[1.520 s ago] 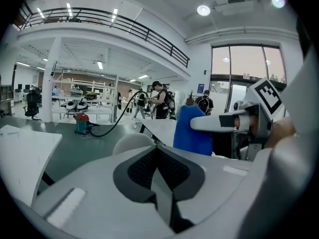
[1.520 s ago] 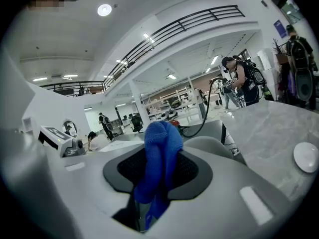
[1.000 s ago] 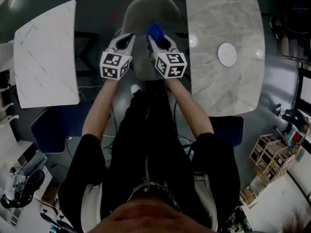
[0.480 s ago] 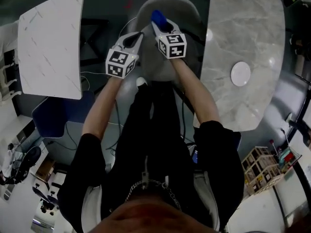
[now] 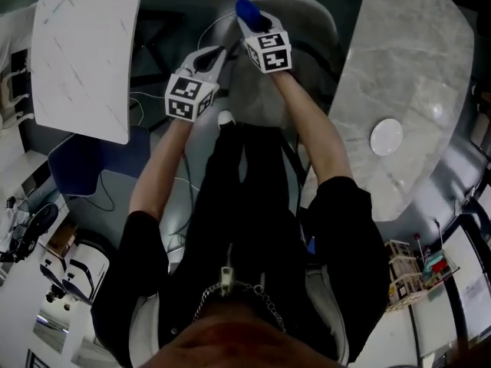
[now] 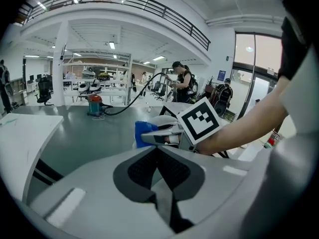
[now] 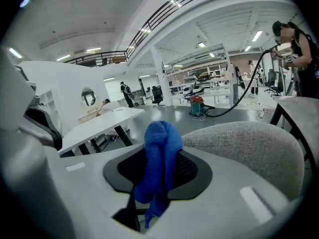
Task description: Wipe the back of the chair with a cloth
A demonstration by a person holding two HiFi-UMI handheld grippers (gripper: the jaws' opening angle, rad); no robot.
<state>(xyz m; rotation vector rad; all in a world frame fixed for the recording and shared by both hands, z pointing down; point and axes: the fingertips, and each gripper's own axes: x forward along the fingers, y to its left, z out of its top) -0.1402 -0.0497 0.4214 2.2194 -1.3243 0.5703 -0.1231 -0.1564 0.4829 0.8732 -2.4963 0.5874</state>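
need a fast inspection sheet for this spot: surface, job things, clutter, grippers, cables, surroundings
surface: grey fabric chair back, no marks visible
job's things: blue cloth, bunched, at the chair's top edge
clutter: white round disc on the marble table
grippers: right gripper clamped on the cloth; left gripper jaws together, nothing between them, beside the right one
cables: loose cables on the floor left of the chair; black hose running to a red vacuum
surroundings: white table to the left, wooden crate lower right, people standing in the background hall
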